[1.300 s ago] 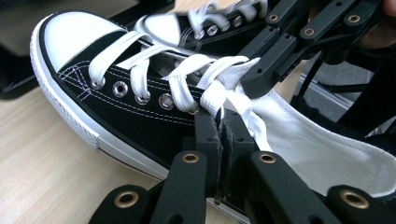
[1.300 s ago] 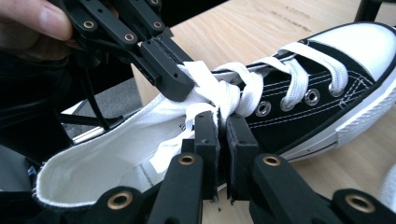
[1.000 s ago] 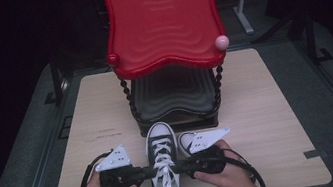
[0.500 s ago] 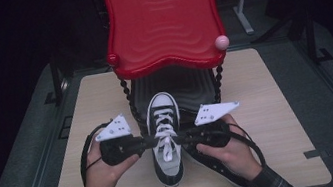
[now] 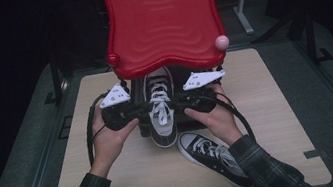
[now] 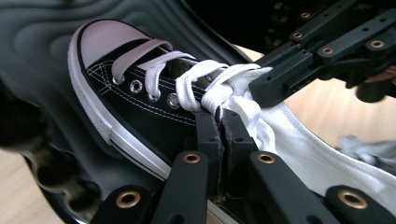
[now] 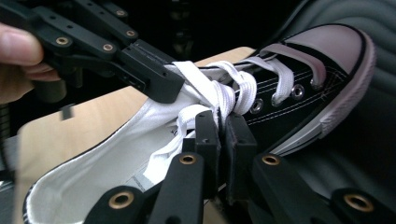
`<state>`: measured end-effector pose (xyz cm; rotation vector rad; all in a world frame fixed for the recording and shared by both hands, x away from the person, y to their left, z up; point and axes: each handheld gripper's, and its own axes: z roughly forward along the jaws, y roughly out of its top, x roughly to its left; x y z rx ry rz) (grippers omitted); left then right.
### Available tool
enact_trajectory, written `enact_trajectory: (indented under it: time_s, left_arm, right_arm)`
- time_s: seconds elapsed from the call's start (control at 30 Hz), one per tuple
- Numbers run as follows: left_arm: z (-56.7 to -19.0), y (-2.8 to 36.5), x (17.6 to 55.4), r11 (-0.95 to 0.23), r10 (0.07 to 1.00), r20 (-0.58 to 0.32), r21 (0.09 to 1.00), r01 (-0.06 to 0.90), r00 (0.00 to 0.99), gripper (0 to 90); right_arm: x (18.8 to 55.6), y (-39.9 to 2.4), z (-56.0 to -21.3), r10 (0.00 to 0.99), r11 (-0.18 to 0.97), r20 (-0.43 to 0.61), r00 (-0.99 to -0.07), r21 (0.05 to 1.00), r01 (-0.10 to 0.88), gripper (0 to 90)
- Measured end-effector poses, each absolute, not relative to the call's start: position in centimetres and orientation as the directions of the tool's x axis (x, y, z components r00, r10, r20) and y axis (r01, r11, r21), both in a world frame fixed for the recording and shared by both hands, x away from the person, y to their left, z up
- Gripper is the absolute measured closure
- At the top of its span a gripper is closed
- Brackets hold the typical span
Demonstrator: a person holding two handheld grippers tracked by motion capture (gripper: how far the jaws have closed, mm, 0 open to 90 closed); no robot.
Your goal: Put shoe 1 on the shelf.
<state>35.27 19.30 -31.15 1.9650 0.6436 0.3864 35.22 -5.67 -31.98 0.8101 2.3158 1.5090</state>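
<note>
Black canvas sneaker [image 5: 161, 109] in high view sits between left gripper [image 5: 133, 113] and right gripper [image 5: 187, 103], toe far, under the red tray [image 5: 163, 20]; second sneaker [image 5: 215, 159] lies near right. Left gripper view: jaws clamped shut on the sneaker's side by the white laces [image 6: 205, 84]. Right gripper view: jaws pinched on the opposite side, toe far right.

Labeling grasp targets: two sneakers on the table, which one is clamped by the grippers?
The black sneaker with its toe under the red shelf; left gripper and right gripper pinch its sides. The other sneaker lies free, nearer the person.
</note>
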Motion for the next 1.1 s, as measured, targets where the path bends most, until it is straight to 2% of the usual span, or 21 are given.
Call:
enact_trajectory:
  time_s: [0.23,0.47,0.53,0.6,0.77,0.93,1.1]
  left_arm:
    - [-32.2,19.0,36.6,-0.331,0.626,-0.013,0.901,0.28,0.78,88.0]
    - [-33.0,19.0,36.5,-0.319,0.621,-0.015,0.909,0.27,0.784,87.0]
    - [-33.0,18.9,36.5,-0.32,0.619,-0.013,0.909,0.267,0.785,83.4]
    - [-32.7,19.0,36.2,-0.328,0.615,-0.006,0.908,0.262,0.788,73.8]
    - [-32.0,20.5,34.9,-0.346,0.599,0.007,0.904,0.251,0.801,61.3]
    - [-32.5,21.6,32.8,-0.38,0.554,0.007,0.892,0.246,0.832,58.4]
    - [-34.6,21.8,30.9,-0.444,0.533,0.043,0.865,0.236,0.845,55.0]
  right_arm:
    - [36.7,-5.4,-32.9,0.624,0.289,0.067,-0.779,0.906,0.31,85.4]
    - [36.7,-5.0,-33.3,0.631,0.312,0.047,-0.774,0.898,0.31,84.7]
    - [36.7,-5.1,-33.3,0.628,0.311,0.056,-0.777,0.896,0.316,81.5]
    - [36.4,-5.3,-33.1,0.622,0.29,0.068,-0.78,0.905,0.31,73.4]
    - [34.9,-6.5,-32.9,0.609,0.271,0.085,-0.788,0.912,0.308,60.5]
    - [33.2,-8.0,-33.5,0.6,0.281,0.084,-0.796,0.909,0.308,56.3]
    - [31.7,-8.4,-35.4,0.582,0.344,0.074,-0.81,0.88,0.327,54.1]
